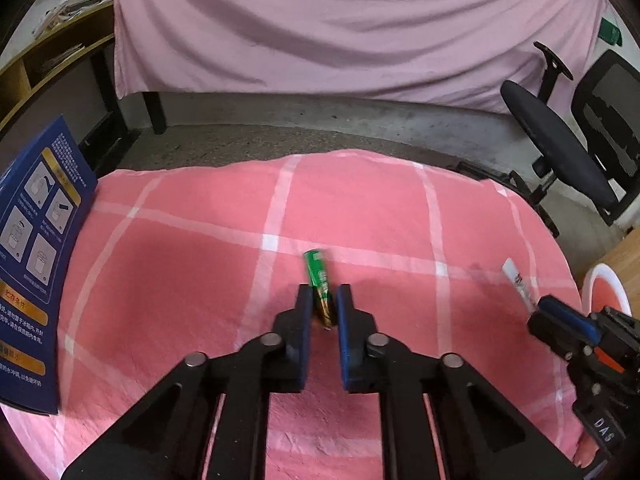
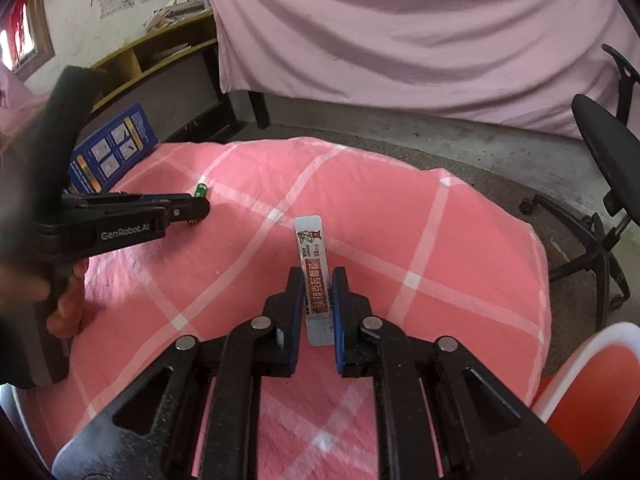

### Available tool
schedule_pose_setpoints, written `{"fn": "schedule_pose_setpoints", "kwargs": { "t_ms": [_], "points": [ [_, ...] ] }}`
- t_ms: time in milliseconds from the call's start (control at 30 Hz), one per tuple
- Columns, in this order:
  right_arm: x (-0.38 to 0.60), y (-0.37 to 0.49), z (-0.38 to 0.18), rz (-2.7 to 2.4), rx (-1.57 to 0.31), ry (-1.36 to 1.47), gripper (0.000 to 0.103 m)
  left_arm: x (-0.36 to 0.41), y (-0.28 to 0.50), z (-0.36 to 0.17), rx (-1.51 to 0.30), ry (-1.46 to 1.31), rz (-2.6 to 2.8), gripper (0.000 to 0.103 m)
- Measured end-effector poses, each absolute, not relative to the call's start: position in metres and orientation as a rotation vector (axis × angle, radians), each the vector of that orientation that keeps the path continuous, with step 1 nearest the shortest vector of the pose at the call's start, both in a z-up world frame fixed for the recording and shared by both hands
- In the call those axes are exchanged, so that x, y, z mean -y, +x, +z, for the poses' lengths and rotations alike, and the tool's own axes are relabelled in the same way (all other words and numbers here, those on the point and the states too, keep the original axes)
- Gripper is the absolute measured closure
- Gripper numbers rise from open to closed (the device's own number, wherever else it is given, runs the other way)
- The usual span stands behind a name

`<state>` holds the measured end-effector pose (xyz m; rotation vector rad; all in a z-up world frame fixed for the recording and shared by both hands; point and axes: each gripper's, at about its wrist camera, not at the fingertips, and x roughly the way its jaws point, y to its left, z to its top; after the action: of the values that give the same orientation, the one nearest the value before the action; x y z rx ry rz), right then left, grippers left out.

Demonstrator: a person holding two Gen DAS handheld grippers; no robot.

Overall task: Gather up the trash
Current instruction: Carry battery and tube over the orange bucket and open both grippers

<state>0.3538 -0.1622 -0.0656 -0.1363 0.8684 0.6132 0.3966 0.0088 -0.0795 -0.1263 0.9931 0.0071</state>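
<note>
My left gripper (image 1: 323, 294) is shut on a green and gold battery (image 1: 317, 274), which sticks out forward above the pink checked cloth (image 1: 180, 264). It also shows in the right wrist view (image 2: 198, 206), with the battery's green tip (image 2: 201, 189) poking out. My right gripper (image 2: 318, 278) is shut on a flat white medicine strip with a red label (image 2: 312, 252), held upright between the pads. In the left wrist view the right gripper (image 1: 538, 310) holds the strip (image 1: 518, 282) at the right edge.
A blue printed box (image 1: 36, 264) stands at the cloth's left edge. A red bin with a white rim (image 2: 588, 384) sits low at the right. A black office chair (image 1: 568, 148) stands beyond the table on the right. A pink sheet (image 1: 340, 24) hangs behind.
</note>
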Motion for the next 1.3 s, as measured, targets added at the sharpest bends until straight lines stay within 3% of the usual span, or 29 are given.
{"fn": "schedule_pose_setpoints", "kwargs": {
  "t_ms": [233,867,1300],
  "points": [
    [0.188,0.331,-0.049,0.565,-0.759,-0.074,0.071,0.012,0.372,-0.075,-0.928,-0.113,-0.044,0.096],
    [0.300,0.211,0.044,0.269,-0.118,0.067,0.071,0.124,0.252,0.045,-0.243,-0.053,-0.276,0.096],
    [0.369,0.150,0.050,0.046,-0.020,0.078,0.071,0.224,0.213,0.046,-0.171,0.038,-0.475,0.096]
  ]
}}
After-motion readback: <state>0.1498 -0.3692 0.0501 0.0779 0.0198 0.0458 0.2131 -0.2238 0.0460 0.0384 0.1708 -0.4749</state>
